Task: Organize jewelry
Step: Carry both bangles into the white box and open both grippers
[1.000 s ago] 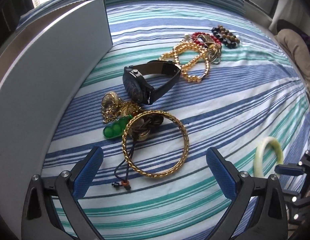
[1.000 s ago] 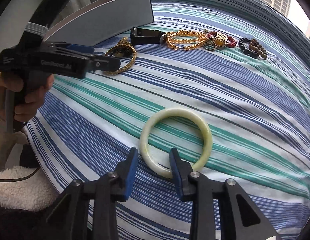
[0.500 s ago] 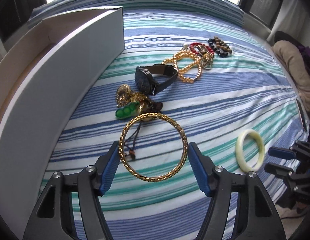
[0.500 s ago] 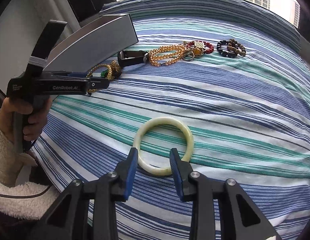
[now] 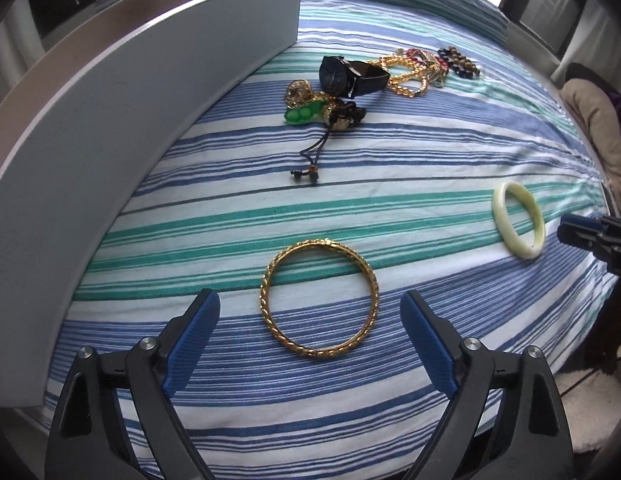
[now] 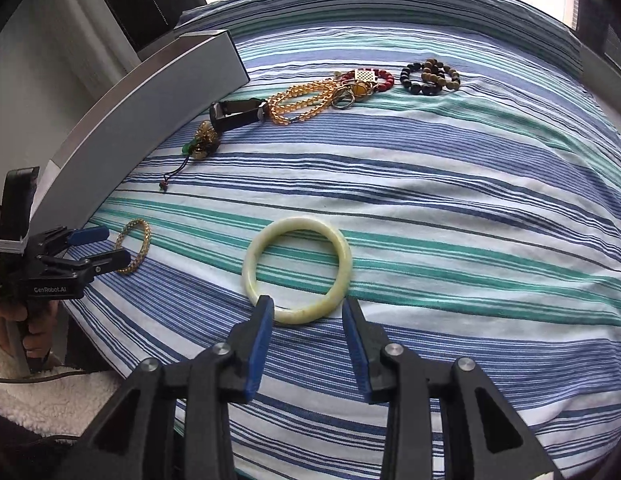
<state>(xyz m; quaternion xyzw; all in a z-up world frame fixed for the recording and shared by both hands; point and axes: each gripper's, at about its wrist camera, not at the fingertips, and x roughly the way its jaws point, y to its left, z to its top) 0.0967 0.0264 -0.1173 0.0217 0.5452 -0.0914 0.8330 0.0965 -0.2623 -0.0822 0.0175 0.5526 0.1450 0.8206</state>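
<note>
We see the left gripper (image 5: 310, 344) with its fingers (image 5: 192, 338) spread wide and opening; the gold twisted bangle (image 5: 319, 297) lies flat on the striped bed (image 5: 430, 152) between and just ahead of them, touched by neither. The right gripper (image 6: 308, 330) has its fingers (image 6: 259, 338) parted and opening, pads clear of the pale jade bangle (image 6: 297, 270), whose near rim sits between the tips. Well beyond both pairs of fingers lie a black watch (image 5: 342, 76), a green pendant (image 5: 304, 114), amber beads (image 6: 298, 102) and a dark bead bracelet (image 6: 428, 77); a white box (image 5: 122, 120) stands left of the left fingers.
</note>
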